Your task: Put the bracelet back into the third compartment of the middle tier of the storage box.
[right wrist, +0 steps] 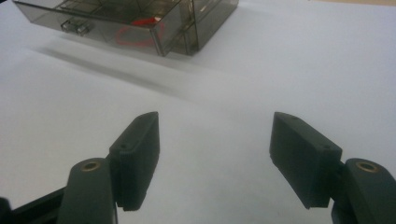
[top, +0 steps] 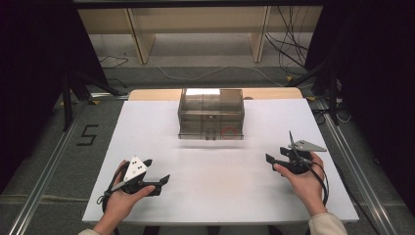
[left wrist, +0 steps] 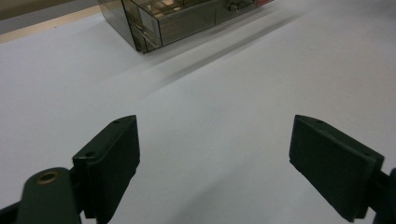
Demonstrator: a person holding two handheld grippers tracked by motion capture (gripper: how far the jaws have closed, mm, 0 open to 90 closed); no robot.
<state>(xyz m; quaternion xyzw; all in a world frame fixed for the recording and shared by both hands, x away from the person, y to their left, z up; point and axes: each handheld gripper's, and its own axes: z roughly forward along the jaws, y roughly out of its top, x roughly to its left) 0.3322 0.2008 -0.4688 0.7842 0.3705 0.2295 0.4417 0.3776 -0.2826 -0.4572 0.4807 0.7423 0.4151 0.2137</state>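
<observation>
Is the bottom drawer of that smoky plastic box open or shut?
Open: the bottom drawer juts forward from the plastic box, a red band visible inside.

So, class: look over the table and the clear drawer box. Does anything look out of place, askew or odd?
One thing stands out: the smoky transparent plastic drawer box has its bottom drawer pulled partly out, jutting past the box front. A thin red loop lies inside it. Both black two-jaw grippers, left and right, are open and empty.

Grey carpet floor [top: 44, 147], wooden shelving [top: 195, 29], trailing cables [top: 288, 49]
</observation>
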